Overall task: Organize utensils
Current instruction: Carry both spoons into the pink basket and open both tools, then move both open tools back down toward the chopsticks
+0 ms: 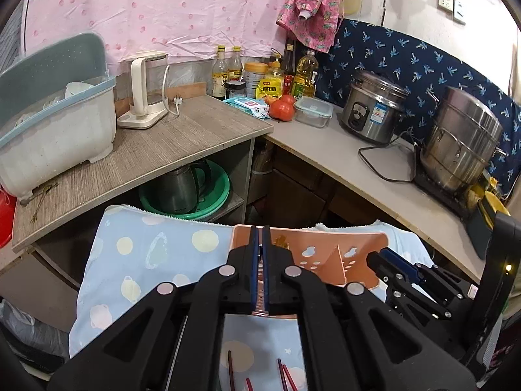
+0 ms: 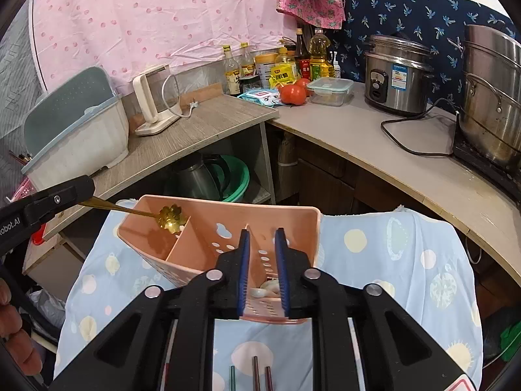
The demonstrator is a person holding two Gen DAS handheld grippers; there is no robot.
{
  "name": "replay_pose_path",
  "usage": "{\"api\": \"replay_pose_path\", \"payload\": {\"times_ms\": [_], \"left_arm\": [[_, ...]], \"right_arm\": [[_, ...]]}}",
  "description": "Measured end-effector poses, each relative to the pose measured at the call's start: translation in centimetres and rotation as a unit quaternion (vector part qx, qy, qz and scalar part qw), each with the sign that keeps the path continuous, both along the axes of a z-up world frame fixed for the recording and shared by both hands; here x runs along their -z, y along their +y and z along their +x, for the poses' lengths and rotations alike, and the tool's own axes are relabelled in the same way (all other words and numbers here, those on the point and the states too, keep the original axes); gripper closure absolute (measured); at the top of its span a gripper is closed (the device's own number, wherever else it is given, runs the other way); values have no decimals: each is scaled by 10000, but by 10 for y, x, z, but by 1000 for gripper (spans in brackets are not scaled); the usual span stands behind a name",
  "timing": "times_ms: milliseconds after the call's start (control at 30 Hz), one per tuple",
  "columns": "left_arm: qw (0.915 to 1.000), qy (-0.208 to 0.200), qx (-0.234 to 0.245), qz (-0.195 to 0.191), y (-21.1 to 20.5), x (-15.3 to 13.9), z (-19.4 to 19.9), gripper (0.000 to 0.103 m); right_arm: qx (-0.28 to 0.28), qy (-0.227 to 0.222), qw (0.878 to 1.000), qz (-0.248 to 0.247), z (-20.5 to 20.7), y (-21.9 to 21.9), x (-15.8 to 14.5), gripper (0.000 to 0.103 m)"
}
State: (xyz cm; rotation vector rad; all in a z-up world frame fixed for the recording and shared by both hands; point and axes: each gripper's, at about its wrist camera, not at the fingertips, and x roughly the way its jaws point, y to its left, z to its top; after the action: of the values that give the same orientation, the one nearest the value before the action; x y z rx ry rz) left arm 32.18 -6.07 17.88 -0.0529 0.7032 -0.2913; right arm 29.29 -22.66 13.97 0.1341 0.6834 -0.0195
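A pink utensil caddy (image 2: 293,224) with dividers lies on a blue patterned cloth (image 2: 390,260). My left gripper (image 1: 260,238) is shut on the handle of a gold flower-shaped spoon (image 2: 171,216), whose bowl hangs over the caddy's left compartment. In the right wrist view the left gripper (image 2: 88,192) shows at the left edge. My right gripper (image 2: 263,233) is open over the caddy's near wall, with white spoons (image 2: 265,288) lying inside below it. Chopsticks (image 2: 257,373) lie on the cloth at the bottom, also in the left wrist view (image 1: 283,374).
A grey counter (image 1: 162,150) holds a dish rack (image 1: 55,123) and kettle (image 1: 146,91). The right counter (image 2: 374,137) holds bottles, tomatoes (image 2: 293,93), a rice cooker (image 2: 397,75) and a steel pot (image 2: 491,97). A green basin (image 2: 237,176) sits under the counter.
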Motion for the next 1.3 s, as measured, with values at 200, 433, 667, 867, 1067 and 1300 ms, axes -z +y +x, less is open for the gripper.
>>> {"api": "replay_pose_path", "payload": {"times_ms": [200, 433, 667, 867, 1067, 1300], "left_arm": [[10000, -58, -42, -10, 9, -3, -7, 102], [9999, -16, -167, -41, 14, 0, -17, 101], [9997, -72, -227, 62, 32, 7, -71, 100], [9995, 123, -226, 196, 51, 37, -136, 95], [9978, 468, -344, 331, 69, 82, -192, 95], [9952, 849, -412, 244, 91, 128, -230, 86]], "right_arm": [[6, -78, 10000, -44, -12, 5, -2, 71], [96, -126, 9999, -24, -36, -1, -8, 62], [127, -133, 9996, 219, -98, -6, -8, 60], [140, 7, 9999, 58, -173, 5, 11, 60], [229, 326, 9992, 94, -237, 10, 45, 60], [501, 742, 9960, 24, -278, 9, 95, 60]]}}
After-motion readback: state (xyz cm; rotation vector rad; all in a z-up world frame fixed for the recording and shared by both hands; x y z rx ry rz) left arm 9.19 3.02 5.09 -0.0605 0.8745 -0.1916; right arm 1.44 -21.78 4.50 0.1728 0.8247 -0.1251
